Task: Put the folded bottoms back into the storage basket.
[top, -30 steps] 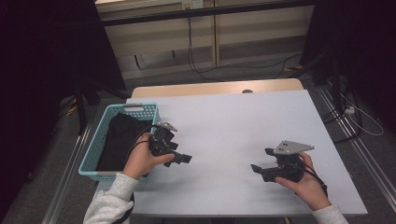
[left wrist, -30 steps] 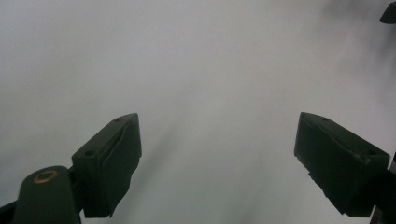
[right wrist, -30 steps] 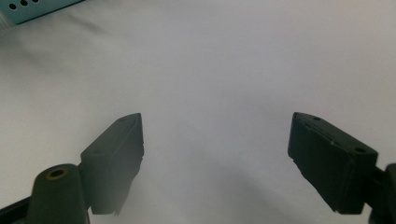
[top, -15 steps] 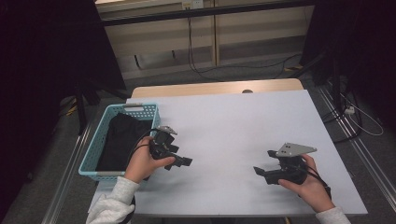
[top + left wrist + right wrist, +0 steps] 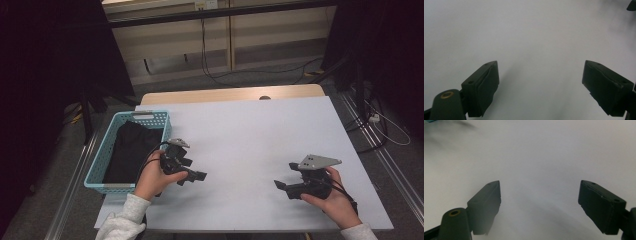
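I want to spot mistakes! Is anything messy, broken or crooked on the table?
Nothing stands out. The black cloth lies inside the blue basket, which sits straight at the table's left edge. The left gripper and right gripper are both open and hold nothing.

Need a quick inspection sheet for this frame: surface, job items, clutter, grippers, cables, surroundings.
Surface: white table, bare across the middle; a wooden strip shows along its far edge.
Job's things: blue basket at the table's left edge, with a black cloth lying inside it.
Clutter: nothing seen.
Grippers: left gripper beside the basket, jaws open, nothing between them; right gripper near the front right, jaws open and empty. The two point toward each other.
Cables: black cable loops from the left gripper; floor cables run behind the table, and a white one lies at right.
Surroundings: dim room, pale wall panels behind, metal floor rails at the right.
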`<move>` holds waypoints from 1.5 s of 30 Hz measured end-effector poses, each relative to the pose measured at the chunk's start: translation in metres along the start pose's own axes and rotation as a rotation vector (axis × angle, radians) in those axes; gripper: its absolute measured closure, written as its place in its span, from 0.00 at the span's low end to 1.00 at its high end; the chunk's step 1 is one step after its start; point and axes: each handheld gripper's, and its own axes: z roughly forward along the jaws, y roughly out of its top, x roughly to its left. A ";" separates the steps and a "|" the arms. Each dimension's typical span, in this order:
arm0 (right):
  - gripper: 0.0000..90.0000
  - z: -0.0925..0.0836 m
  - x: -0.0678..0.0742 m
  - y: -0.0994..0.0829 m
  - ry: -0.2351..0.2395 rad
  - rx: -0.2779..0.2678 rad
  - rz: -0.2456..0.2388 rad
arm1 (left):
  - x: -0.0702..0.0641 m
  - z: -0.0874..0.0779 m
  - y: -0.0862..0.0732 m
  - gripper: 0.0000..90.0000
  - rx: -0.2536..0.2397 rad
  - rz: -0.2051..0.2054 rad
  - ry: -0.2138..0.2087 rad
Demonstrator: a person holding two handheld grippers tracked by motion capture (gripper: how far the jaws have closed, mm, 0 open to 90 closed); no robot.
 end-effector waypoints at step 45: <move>0.20 -0.013 -0.008 -0.013 -0.016 0.020 0.014 | 0.001 0.004 -0.027 0.15 -0.067 -0.005 -0.024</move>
